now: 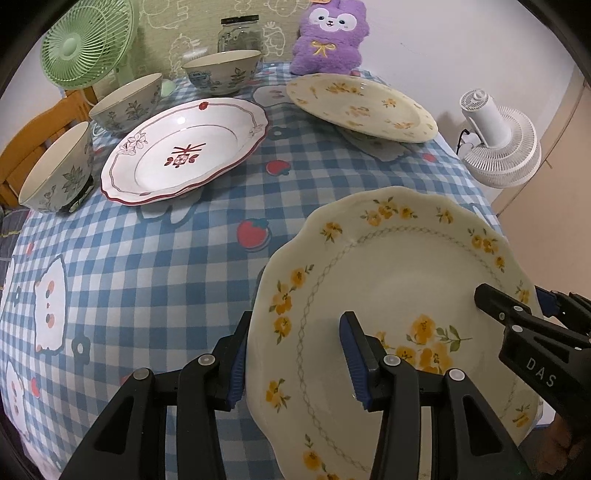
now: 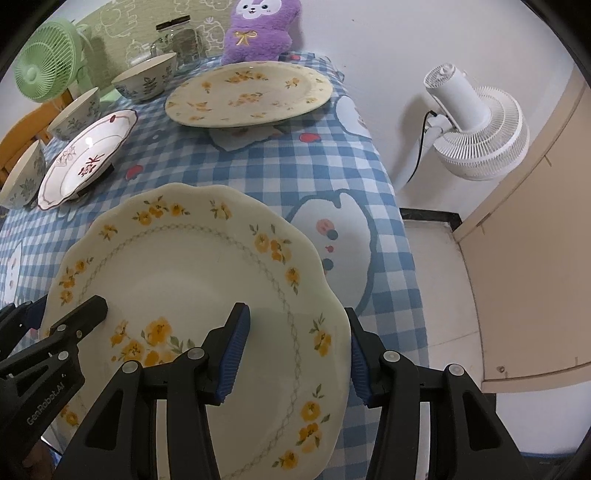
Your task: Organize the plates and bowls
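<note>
A cream scalloped plate with yellow flowers (image 1: pixel 399 280) (image 2: pixel 192 273) is held over the near right part of the checked tablecloth (image 1: pixel 147 266). My left gripper (image 1: pixel 295 354) is shut on its left rim, one finger under the plate and one on top. My right gripper (image 2: pixel 295 354) is shut on the opposite right rim in the same way. Each gripper also shows in the other's view: right gripper (image 1: pixel 517 317), left gripper (image 2: pixel 74 325). Farther back lie a white plate with red trim (image 1: pixel 184 151) and a round cream floral plate (image 1: pixel 362 107). Three floral bowls (image 1: pixel 55 177) (image 1: pixel 127 101) (image 1: pixel 221 70) stand along the left.
A glass jar (image 1: pixel 240 35), a purple plush toy (image 1: pixel 332 37) and a green fan (image 1: pixel 86 40) stand at the table's far edge. A white fan (image 2: pixel 476 125) is on the floor beyond the right edge, with a beige panel (image 2: pixel 535 236) next to it. A wooden chair (image 1: pixel 29 147) is at the left.
</note>
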`<control>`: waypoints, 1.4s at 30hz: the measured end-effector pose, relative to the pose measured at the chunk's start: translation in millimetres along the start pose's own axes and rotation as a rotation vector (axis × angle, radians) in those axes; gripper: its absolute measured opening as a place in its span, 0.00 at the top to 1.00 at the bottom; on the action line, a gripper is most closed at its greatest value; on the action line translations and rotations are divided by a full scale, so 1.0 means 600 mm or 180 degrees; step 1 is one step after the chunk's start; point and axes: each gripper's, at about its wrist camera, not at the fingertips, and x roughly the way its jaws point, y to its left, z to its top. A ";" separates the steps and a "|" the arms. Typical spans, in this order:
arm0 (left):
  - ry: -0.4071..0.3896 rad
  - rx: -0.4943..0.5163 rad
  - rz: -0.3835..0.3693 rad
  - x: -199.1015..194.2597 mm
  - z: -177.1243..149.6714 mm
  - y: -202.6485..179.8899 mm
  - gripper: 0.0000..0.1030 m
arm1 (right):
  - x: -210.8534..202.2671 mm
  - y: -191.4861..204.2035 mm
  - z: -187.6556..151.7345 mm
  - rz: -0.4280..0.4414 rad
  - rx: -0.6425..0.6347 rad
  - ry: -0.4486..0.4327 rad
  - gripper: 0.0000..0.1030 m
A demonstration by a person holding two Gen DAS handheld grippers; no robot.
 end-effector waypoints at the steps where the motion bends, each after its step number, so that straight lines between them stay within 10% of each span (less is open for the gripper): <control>1: -0.0002 0.0003 0.0006 0.000 -0.001 0.000 0.55 | 0.001 -0.003 -0.001 0.0020 0.0034 0.0015 0.49; 16: -0.0014 -0.0169 0.0046 -0.001 -0.004 -0.006 0.45 | -0.005 0.001 -0.004 0.0011 -0.0027 0.0035 0.48; 21: -0.0097 -0.0089 0.0040 -0.023 -0.007 -0.020 0.21 | -0.020 0.000 0.001 0.0047 -0.0068 -0.0039 0.46; 24: -0.0099 -0.0082 0.0056 -0.033 -0.005 -0.027 0.20 | -0.038 0.005 0.008 0.0049 -0.0151 -0.0143 0.31; 42: -0.0405 -0.0292 0.0269 -0.138 0.044 -0.018 0.15 | -0.145 -0.004 0.064 0.0246 -0.0110 -0.0570 0.21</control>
